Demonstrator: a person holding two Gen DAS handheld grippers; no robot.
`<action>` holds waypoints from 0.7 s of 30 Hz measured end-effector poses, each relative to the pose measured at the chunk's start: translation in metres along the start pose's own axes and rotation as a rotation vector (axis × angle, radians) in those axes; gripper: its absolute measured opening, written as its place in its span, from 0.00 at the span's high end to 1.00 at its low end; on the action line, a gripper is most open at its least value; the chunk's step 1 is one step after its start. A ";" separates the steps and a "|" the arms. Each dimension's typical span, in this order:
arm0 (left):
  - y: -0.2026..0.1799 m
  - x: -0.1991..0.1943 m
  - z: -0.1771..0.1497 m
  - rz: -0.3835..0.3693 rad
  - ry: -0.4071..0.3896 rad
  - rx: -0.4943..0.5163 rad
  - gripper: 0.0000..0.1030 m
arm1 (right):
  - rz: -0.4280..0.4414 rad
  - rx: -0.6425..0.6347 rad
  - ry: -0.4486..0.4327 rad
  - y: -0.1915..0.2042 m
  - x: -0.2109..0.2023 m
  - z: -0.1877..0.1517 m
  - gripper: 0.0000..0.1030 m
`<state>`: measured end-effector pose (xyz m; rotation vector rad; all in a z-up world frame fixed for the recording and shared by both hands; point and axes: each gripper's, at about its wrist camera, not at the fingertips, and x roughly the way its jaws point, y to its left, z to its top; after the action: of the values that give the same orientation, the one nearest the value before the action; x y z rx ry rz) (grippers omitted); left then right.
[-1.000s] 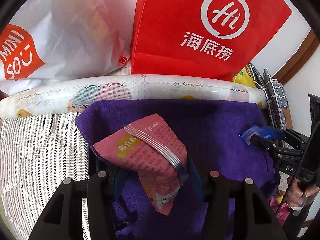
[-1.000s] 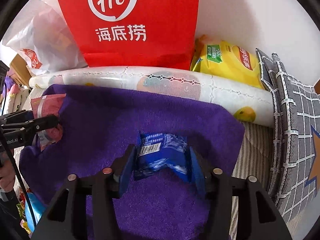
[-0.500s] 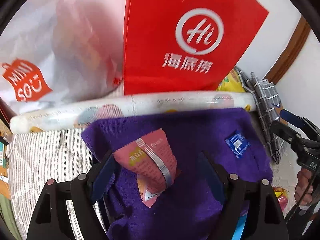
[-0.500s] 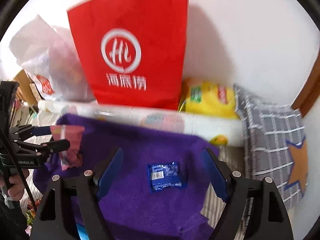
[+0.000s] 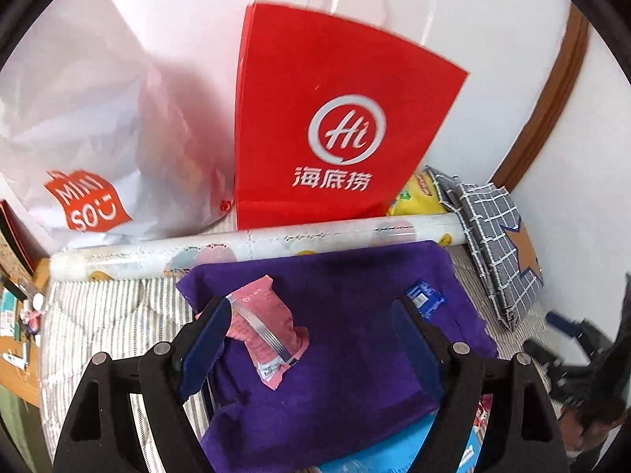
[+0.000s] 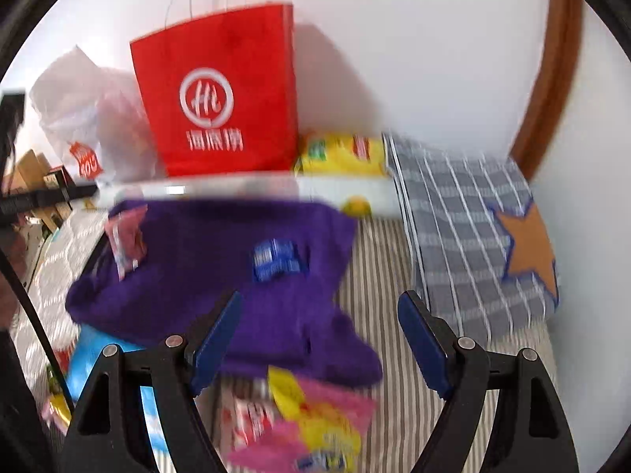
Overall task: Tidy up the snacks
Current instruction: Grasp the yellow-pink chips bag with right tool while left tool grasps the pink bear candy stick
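Note:
A pink snack packet (image 5: 265, 335) lies on the left of a purple towel (image 5: 347, 339). A small blue snack packet (image 5: 426, 298) lies on its right. My left gripper (image 5: 311, 339) is open and empty, pulled back above the towel, with the pink packet beside its left finger. In the right wrist view, my right gripper (image 6: 319, 335) is open and empty, near the towel (image 6: 205, 268). The blue packet (image 6: 276, 260) and pink packet (image 6: 124, 242) lie beyond it. Several pink and yellow snack packets (image 6: 307, 425) lie below the gripper.
A red paper bag (image 5: 335, 130) and a white Miniso bag (image 5: 86, 126) stand against the wall. A printed roll (image 5: 252, 244) lies in front of them. A yellow pack (image 6: 343, 153) and checked cushion (image 6: 465, 228) sit at right on the striped surface (image 6: 378, 276).
Both grippers have let go of their packets, opened wide and pulled back from the towel. The pink and blue packets now lie on the towel.

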<state>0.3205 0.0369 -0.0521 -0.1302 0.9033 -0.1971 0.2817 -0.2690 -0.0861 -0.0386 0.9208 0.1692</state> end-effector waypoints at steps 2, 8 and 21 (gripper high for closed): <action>-0.006 -0.009 -0.005 -0.002 -0.010 0.011 0.20 | -0.001 0.024 0.039 -0.004 0.007 -0.017 0.22; -0.012 -0.033 -0.035 0.005 -0.003 0.017 0.20 | -0.003 0.068 0.138 -0.012 0.028 -0.061 0.22; 0.018 -0.076 -0.116 0.099 0.035 -0.035 0.20 | 0.074 0.144 0.098 -0.018 0.009 -0.110 0.36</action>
<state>0.1849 0.0683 -0.0685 -0.1147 0.9464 -0.0922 0.2037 -0.2975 -0.1609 0.1217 1.0311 0.1700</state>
